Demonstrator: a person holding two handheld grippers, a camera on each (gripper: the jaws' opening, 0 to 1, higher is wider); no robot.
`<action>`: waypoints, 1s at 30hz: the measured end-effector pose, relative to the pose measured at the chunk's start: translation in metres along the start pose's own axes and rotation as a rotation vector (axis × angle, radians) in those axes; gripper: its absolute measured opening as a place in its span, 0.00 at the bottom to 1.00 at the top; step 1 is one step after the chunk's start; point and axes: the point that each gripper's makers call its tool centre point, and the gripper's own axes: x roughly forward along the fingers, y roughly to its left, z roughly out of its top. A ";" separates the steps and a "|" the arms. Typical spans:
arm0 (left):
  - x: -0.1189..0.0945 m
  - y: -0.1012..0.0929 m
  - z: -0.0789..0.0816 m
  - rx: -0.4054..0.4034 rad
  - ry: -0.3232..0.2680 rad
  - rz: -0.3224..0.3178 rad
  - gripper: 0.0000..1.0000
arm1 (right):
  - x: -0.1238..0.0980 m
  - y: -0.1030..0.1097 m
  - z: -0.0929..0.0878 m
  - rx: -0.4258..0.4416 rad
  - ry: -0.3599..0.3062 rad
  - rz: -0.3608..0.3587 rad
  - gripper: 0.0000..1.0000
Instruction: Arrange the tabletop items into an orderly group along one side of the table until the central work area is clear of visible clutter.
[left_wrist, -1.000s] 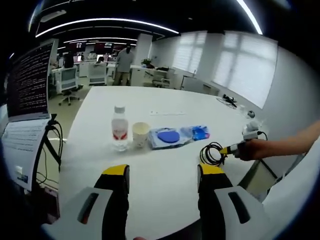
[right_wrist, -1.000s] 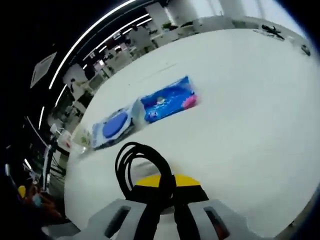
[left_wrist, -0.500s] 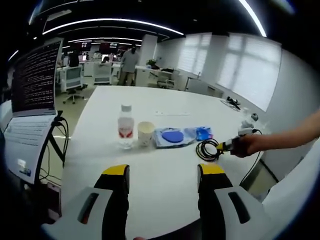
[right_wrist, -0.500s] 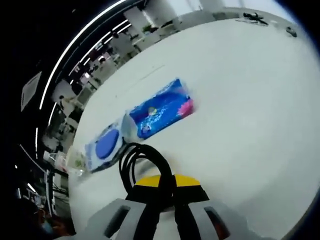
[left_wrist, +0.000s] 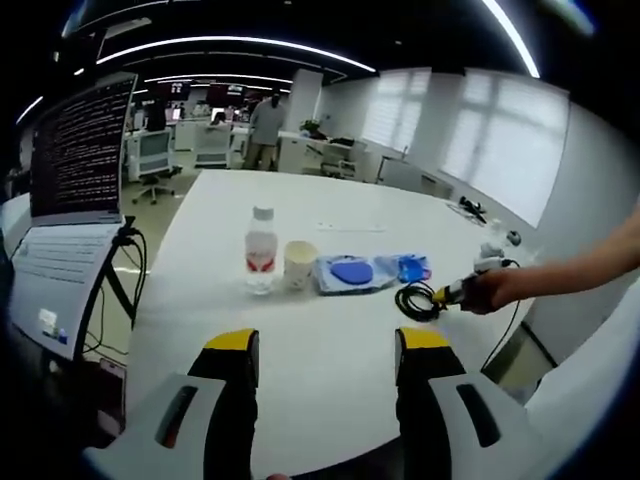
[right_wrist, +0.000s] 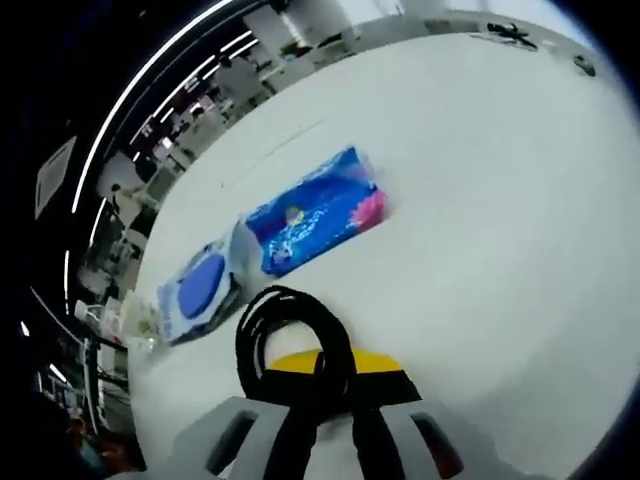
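on the white table (left_wrist: 330, 340) a water bottle (left_wrist: 261, 249), paper cup (left_wrist: 299, 266) and two blue packets (left_wrist: 350, 273) (right_wrist: 312, 211) form a row; just right of that row, the right hand-held gripper (right_wrist: 320, 385) clamps a coiled black cable (right_wrist: 290, 335). the left hand-held gripper (left_wrist: 325, 352) hovers open, empty.

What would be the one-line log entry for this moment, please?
right tool: shut on cable | left tool: open, above table | row: bottle, cup, blue packs
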 end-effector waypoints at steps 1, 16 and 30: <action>0.000 0.000 0.000 -0.002 0.000 0.000 0.55 | -0.003 0.004 0.002 0.000 -0.010 0.021 0.04; 0.006 -0.004 -0.002 0.004 0.003 -0.021 0.55 | -0.007 -0.006 0.013 -0.008 -0.032 0.051 0.00; 0.013 -0.006 -0.001 0.018 0.013 -0.042 0.55 | -0.016 -0.018 0.015 -0.020 -0.062 0.084 0.00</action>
